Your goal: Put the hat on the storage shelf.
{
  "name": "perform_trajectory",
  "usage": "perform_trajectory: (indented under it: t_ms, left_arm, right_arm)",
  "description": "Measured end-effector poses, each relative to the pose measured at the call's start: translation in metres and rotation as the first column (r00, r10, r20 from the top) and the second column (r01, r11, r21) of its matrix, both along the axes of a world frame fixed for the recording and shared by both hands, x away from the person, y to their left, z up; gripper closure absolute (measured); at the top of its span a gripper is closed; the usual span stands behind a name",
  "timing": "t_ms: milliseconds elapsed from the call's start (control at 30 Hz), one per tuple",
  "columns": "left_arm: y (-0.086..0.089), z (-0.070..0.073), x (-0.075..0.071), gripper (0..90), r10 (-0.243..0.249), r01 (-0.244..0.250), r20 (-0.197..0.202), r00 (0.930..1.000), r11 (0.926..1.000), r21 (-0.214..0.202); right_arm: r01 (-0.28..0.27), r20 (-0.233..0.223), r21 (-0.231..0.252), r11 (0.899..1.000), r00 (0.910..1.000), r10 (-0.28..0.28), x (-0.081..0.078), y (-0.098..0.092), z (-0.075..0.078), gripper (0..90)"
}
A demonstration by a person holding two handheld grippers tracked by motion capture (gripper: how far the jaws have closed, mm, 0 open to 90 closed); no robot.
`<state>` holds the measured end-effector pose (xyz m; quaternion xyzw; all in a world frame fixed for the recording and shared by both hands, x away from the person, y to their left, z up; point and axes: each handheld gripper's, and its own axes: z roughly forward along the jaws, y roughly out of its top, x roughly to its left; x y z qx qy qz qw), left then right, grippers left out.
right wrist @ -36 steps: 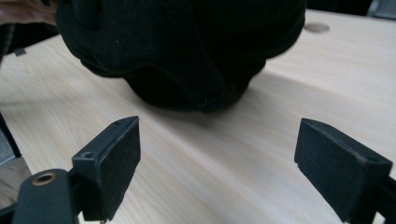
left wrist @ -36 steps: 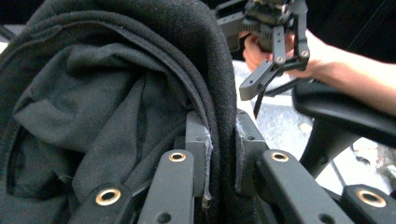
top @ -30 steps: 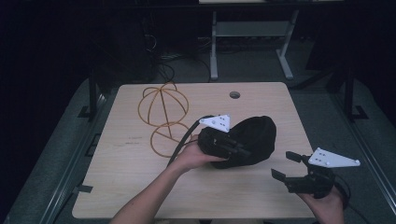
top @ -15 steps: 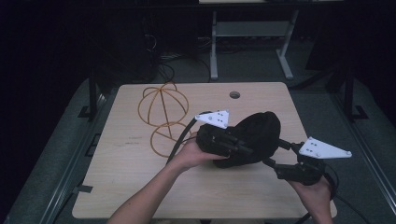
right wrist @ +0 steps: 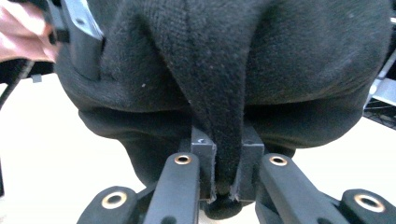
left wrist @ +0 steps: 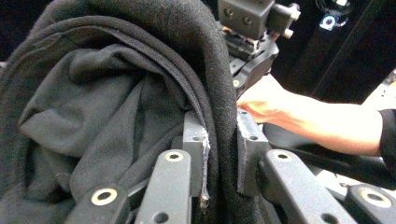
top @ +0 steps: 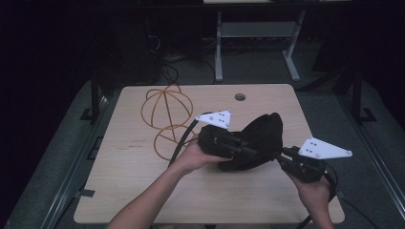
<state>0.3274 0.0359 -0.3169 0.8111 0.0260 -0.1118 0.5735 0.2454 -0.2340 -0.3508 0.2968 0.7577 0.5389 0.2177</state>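
A black knitted garment (top: 261,136) is held up just above the wooden table (top: 143,191), bunched between the two hands. My left gripper (top: 254,150) comes at it from the left and is shut on a thick folded edge of it. In the left gripper view the pads (left wrist: 195,140) pinch that edge of the garment (left wrist: 116,93). My right gripper (top: 282,154) meets the garment's lower right side; its jaws have just been closing and now pinch a ridge of fabric. The right gripper view shows that gripper (right wrist: 227,156) clamped on the garment (right wrist: 224,60).
An orange wire frame of loops (top: 165,117) lies on the table's far left part. A round cable hole (top: 240,97) sits near the far edge. A black cable (top: 184,138) trails from the left gripper. Beyond the table stands a metal desk leg (top: 218,47).
The right hand has come in from the table's right edge to the garment, and its wide-open jaws have shut on the fabric. The left hand and its grip stay put.
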Motion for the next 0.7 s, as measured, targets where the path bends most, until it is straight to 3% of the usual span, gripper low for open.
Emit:
perform_trajectory:
  t_ms: [167, 267, 467, 567, 700]
  left_arm:
    - [0.005, 0.003, 0.000, 72.6, 0.036, -0.036, 0.025, 0.9990, 0.9993, -0.002]
    - [0.010, 0.005, 0.001, 69.9, 0.058, -0.058, 0.020, 0.9981, 0.9983, 0.000]
    - [0.018, 0.009, 0.001, 61.7, 0.102, -0.102, 0.047, 0.9937, 0.9948, -0.007]
    - [0.026, 0.015, -0.001, 51.5, 0.142, -0.141, 0.067, 0.9876, 0.9898, -0.015]
    - [0.042, 0.023, -0.009, 47.7, 0.196, -0.201, 0.136, 0.9712, 0.9793, 0.024]
  right_arm:
    - [0.001, 0.015, -0.004, 1.000, 0.9999, -0.001, 0.001, -0.001, 0.016, 85.4]
    - [-0.004, 0.021, -0.016, 1.000, 0.9998, 0.004, 0.002, -0.001, 0.024, 85.7]
    - [-0.019, 0.012, -0.034, 0.999, 0.9997, 0.020, 0.008, 0.006, 0.039, 86.0]
    - [-0.021, -0.003, -0.030, 0.999, 0.9998, 0.021, 0.011, 0.006, 0.044, 86.0]
    - [-0.026, -0.049, -0.014, 1.000, 0.9985, 0.026, 0.018, 0.001, 0.050, 86.0]
